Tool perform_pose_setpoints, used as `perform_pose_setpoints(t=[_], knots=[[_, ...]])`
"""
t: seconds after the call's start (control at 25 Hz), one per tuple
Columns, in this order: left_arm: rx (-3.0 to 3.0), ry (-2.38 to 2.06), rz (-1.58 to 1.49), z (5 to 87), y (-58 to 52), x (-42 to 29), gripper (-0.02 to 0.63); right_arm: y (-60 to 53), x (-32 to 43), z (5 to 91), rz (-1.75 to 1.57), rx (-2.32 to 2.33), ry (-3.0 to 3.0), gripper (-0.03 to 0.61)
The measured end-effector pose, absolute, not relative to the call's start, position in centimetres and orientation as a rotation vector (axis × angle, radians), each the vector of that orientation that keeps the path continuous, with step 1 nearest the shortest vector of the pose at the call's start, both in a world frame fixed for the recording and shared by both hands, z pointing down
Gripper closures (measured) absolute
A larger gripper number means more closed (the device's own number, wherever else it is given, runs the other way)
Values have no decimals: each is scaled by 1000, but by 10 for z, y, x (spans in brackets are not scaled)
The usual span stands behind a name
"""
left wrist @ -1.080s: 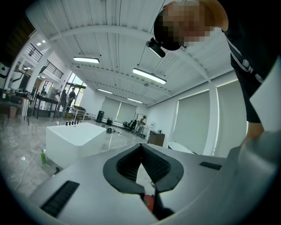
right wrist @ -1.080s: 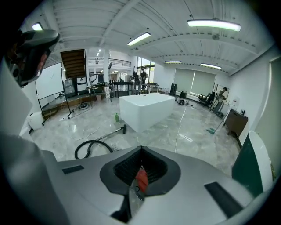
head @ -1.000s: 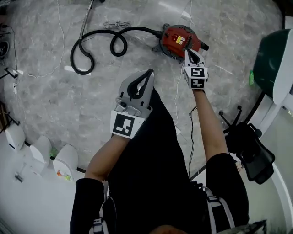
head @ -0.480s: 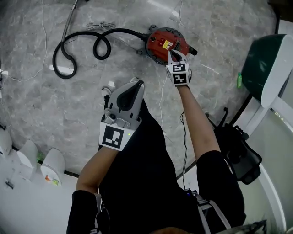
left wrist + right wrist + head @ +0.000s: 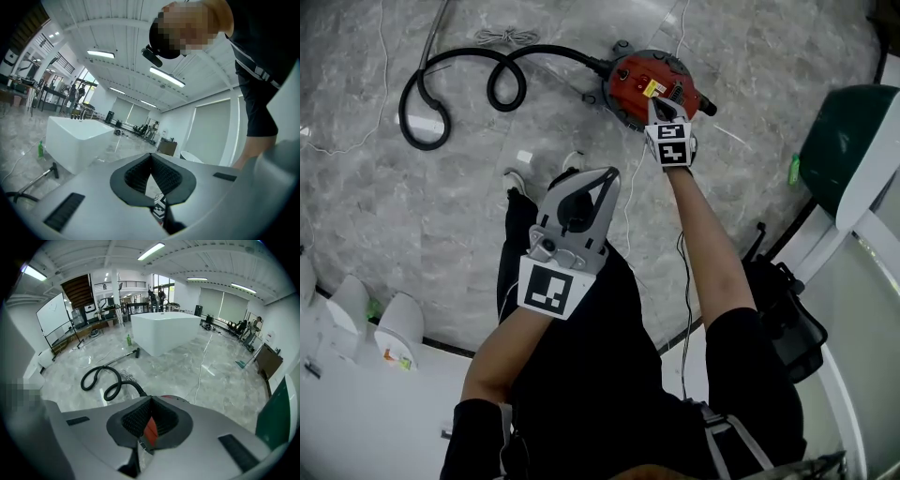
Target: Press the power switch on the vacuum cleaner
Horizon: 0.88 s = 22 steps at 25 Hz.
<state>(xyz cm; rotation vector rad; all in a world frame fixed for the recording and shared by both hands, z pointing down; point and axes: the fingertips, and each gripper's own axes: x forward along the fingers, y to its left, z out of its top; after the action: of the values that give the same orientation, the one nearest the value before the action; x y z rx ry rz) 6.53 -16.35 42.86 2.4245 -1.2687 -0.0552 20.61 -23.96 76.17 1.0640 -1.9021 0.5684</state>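
Pointing at the vacuum cleaner (image 5: pixel 628 80), right gripper (image 5: pixel 656 105); black hose (image 5: pixel 553 49) coils beside.

Glossy red plastic vac (image 5: pixel 637 86), matt blk hose (image 5: pixel 404 97), polished marble floor (image 5: pixel 394 216).

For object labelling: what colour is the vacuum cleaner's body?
The vacuum cleaner body is red; the head view shows it best.
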Motion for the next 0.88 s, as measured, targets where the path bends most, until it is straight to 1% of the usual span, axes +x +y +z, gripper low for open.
perform_pose_setpoints(t=[0.24,0.88], knots=[[2466,-1299,-4,441,-171,56,598,-259,214,792,497,1074,-1839,560],[2354,-1220,-48,489,-173,67,599,-271,217,870,470,895,-1828,560]])
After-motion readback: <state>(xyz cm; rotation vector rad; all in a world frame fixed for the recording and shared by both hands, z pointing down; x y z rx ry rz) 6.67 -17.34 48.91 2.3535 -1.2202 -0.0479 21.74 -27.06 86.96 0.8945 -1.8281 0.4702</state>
